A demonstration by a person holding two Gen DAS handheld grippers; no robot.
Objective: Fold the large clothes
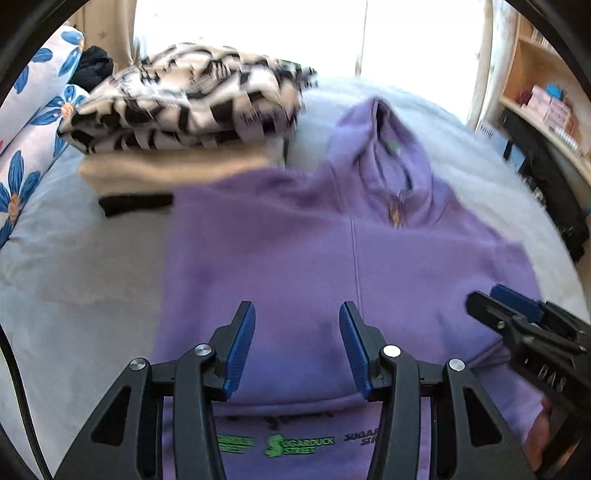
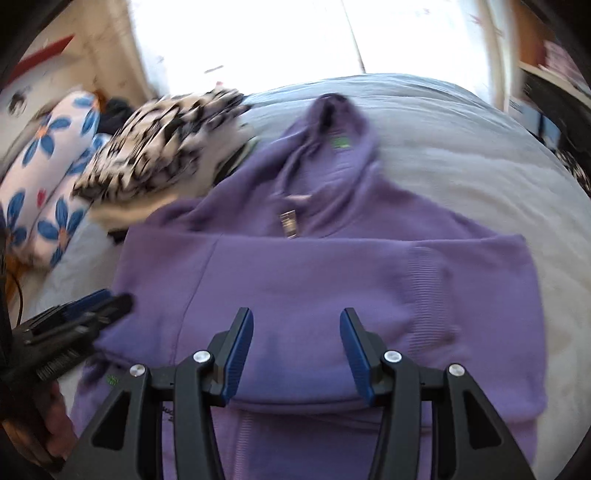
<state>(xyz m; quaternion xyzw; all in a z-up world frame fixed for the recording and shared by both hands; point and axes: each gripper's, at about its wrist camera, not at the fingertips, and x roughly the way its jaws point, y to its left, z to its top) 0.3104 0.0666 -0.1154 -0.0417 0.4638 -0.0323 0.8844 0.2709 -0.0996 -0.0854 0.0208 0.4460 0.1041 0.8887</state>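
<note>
Home bedroom: bed (image 1: 92,266), floral pillows (image 1: 33,122), shelving (image 1: 535,74).

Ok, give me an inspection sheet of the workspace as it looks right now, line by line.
Surface: pale grey bed cover, wrinkled.
Job's things: purple hooded sweatshirt lying flat, hood away from the cameras, sleeves folded across the body, green lettering near the hem.
Clutter: black-and-white patterned folded garment stacked on a beige folded garment; white pillows with blue flowers at the left.
Grippers: left gripper open over the sweatshirt's lower part; right gripper open, likewise; neither holds cloth.
Cables: dark cable at the left edge.
Surroundings: bright window behind the bed; wooden shelf with boxes at the right.
</note>
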